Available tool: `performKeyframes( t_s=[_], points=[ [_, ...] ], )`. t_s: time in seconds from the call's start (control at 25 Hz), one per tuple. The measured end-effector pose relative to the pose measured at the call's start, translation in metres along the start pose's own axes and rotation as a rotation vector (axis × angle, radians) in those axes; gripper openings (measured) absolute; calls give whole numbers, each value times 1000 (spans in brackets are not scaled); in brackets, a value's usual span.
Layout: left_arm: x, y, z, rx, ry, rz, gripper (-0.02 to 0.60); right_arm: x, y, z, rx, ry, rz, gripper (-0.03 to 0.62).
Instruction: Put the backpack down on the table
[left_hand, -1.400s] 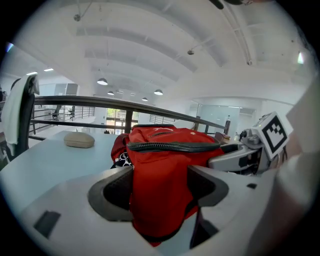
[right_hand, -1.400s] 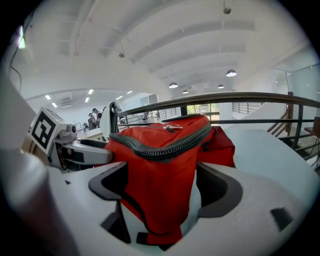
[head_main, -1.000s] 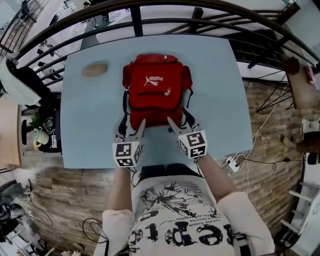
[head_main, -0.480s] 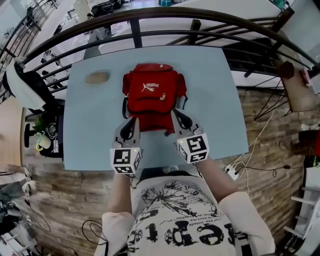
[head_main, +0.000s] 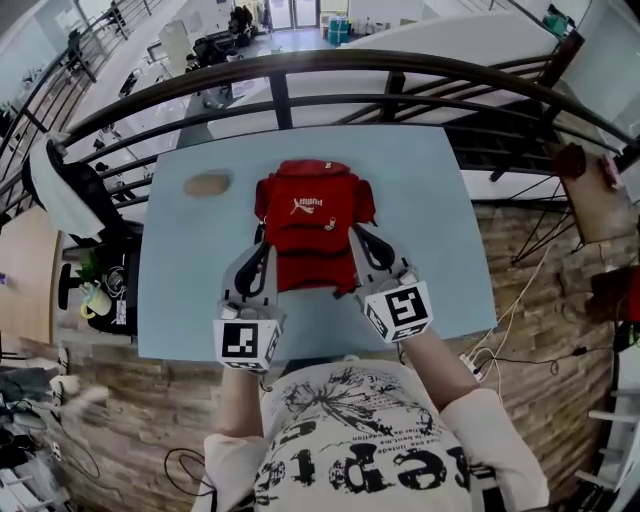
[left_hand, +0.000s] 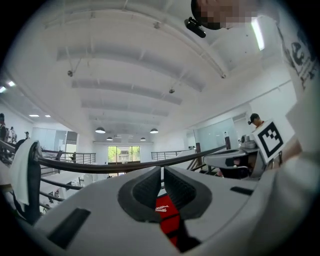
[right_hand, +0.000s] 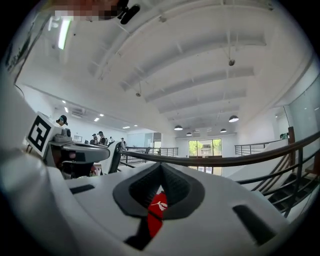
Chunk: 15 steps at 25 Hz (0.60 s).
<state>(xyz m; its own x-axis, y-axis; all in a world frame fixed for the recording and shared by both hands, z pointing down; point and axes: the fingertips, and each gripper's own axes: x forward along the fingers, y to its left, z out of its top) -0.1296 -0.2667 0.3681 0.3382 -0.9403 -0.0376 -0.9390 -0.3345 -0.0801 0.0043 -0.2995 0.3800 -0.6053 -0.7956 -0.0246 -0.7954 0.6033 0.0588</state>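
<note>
1. Plainly, the table (head_main: 190, 280) is the largest thing: a pale blue top under the backpack, with bare surface on every side of it. A dark curved railing (head_main: 330, 65) runs past the edge beyond the backpack.
2. The backpack (head_main: 310, 225) is red with a white logo on its front pocket. It lies flat in the middle of the table, with its bottom end toward the person. Black straps show along both of its sides.
3. The left gripper (head_main: 264, 248) lies along the backpack's left side, its tips beside the lower left corner. In the left gripper view its jaws (left_hand: 163, 171) are drawn together, with only a thin slit between the tips. Red backpack cloth (left_hand: 165, 212) shows through the opening just behind them. I see nothing pinched at the tips, and I cannot tell whether a strap touches them.
4. The right gripper (head_main: 356, 233) mirrors it along the backpack's right side, tips at the lower right corner. The right gripper view shows its jaws (right_hand: 161, 167) closed to a point, and red cloth with the white logo (right_hand: 157, 207) fills the gap behind them.
5. A small flat brown oval (head_main: 208, 185) lies to the left of the backpack's top end, well apart from it.
</note>
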Motion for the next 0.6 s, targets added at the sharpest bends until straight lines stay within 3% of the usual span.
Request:
performKeyframes(
  t_s=[0.2, 0.6],
  points=[
    [5, -6, 31, 56, -49, -16, 23, 2, -6, 14, -38, -16, 3, -8],
    [16, -6, 36, 54, -52, -37, 23, 11, -15, 21, -37, -22, 19, -8]
  ],
)
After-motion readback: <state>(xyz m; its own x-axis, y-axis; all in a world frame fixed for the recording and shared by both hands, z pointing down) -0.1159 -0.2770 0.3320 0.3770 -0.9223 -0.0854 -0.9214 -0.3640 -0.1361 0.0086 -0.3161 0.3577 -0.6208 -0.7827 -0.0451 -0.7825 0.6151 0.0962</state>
